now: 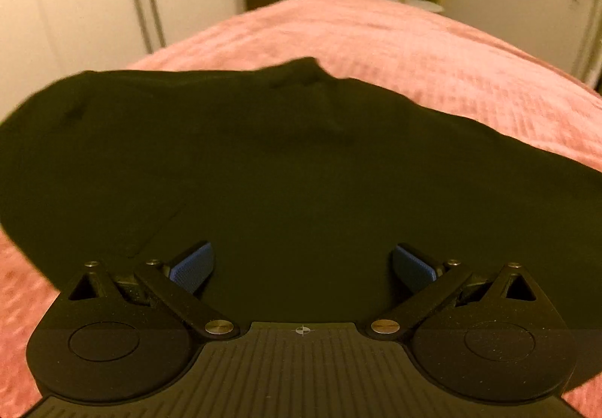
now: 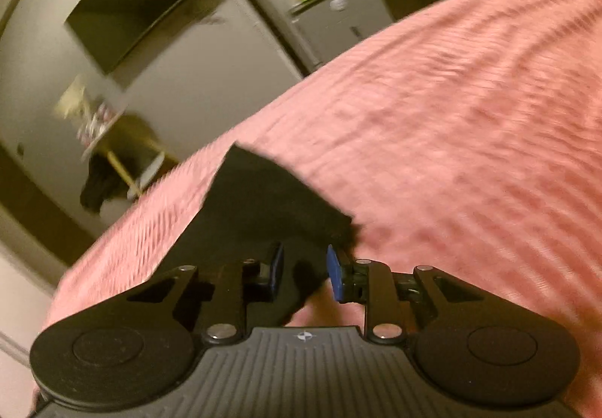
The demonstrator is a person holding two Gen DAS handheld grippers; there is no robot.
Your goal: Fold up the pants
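While the pants (image 1: 263, 162) lie spread on the pink bed (image 1: 432, 53), a fold is being set up, and it looks like an early step. Close by, in the left view, the left gripper (image 1: 303, 267) is held just over the dark cloth with its jaws spread wide, and nothing is pinched by its blue pads (image 1: 193, 265). It cannot be told if the cloth is touched. In the right view, the right gripper (image 2: 305, 273) is held at one end of the pants (image 2: 263, 215), with its jaws partly drawn in. A dark fold of cloth is seen between the pads (image 2: 333, 273), but a gap is left on both sides, so the cloth is judged not to be squeezed yet. This view is smeared, so that is not sure.

Next, a firm pinch on the cloth is called for. After that the end would need to be lifted and laid over the rest, with the edges lined up.

The pants are very dark, soft and limp. They lie mostly flat, with a few low wrinkles and one small bump at the far edge. Beyond the bed, a blurred room is seen
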